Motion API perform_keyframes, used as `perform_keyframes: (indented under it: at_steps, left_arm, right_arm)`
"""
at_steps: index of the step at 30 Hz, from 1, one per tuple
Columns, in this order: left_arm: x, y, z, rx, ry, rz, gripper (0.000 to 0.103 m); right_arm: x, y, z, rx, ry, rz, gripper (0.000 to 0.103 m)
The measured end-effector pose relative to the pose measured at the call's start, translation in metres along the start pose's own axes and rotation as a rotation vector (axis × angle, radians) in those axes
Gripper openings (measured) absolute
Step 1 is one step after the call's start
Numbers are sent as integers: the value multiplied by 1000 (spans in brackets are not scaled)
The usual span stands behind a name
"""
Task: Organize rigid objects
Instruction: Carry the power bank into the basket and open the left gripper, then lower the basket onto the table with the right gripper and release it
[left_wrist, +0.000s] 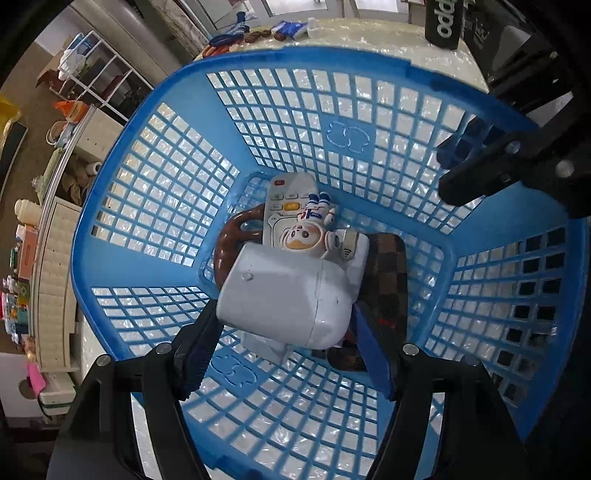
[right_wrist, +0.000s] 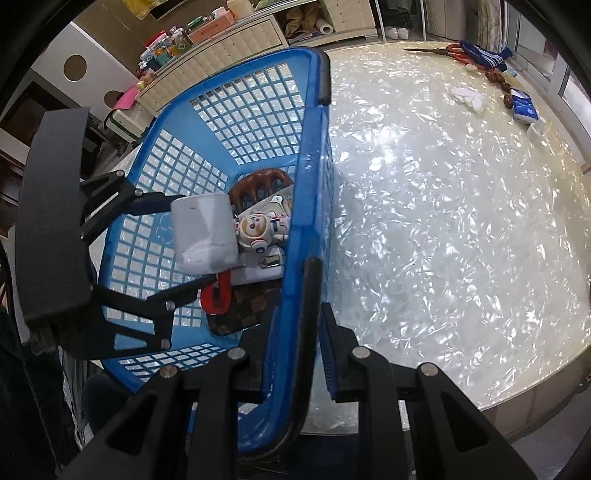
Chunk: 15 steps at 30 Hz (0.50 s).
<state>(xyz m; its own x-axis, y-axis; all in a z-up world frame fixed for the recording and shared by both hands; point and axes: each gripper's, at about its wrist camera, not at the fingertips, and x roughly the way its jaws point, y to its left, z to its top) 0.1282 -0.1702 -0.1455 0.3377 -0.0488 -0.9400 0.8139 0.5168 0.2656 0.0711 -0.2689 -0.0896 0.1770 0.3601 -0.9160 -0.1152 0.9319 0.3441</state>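
A blue plastic basket (left_wrist: 155, 192) stands on the pearly table and also shows in the right wrist view (right_wrist: 207, 122). My left gripper (left_wrist: 286, 317) is shut on a white box-shaped object (left_wrist: 280, 291), held inside the basket just above its contents; it also shows in the right wrist view (right_wrist: 203, 232). Under it lie a white remote (left_wrist: 284, 199), an astronaut figure (left_wrist: 314, 229), a brown wooden piece (left_wrist: 229, 236), a checkered pouch (left_wrist: 388, 273) and a red item (right_wrist: 216, 295). My right gripper (right_wrist: 299, 328) is shut on the basket's near rim (right_wrist: 295, 258).
The pearly table (right_wrist: 461, 221) stretches to the right of the basket. At its far edge lie scissors (right_wrist: 454, 51), a blue striped cloth (right_wrist: 484, 55), brown beads (right_wrist: 498, 79), a tissue pack (right_wrist: 524, 109) and white bits (right_wrist: 469, 98). A black Adidas bag (left_wrist: 447, 22) stands behind the basket.
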Motion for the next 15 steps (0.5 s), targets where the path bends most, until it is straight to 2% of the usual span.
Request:
perform_keyframes:
  at_steps: [4,6,8,12,15]
  left_arm:
    - [-10,-4,-6,-24,-10,-18,77]
    - [-13,-6,-6,-35,-9,15,79]
    - [-18,-5,-7,-55,-15,25,80]
    - [-31,-1,-10,-95,-27,42,81]
    - [-42,0,-17,-115,-31,68,81]
  right_arm:
    - [-1,3,1,-5,-10,-14,21]
    - [-3,3,2,-3,-20,-16,33]
    - [-5,4,2,-5,-29,-12,56]
    - [-14,9,2,-19,-53,-18,65]
    - [-20,14,3,-34,-66,-17,76]
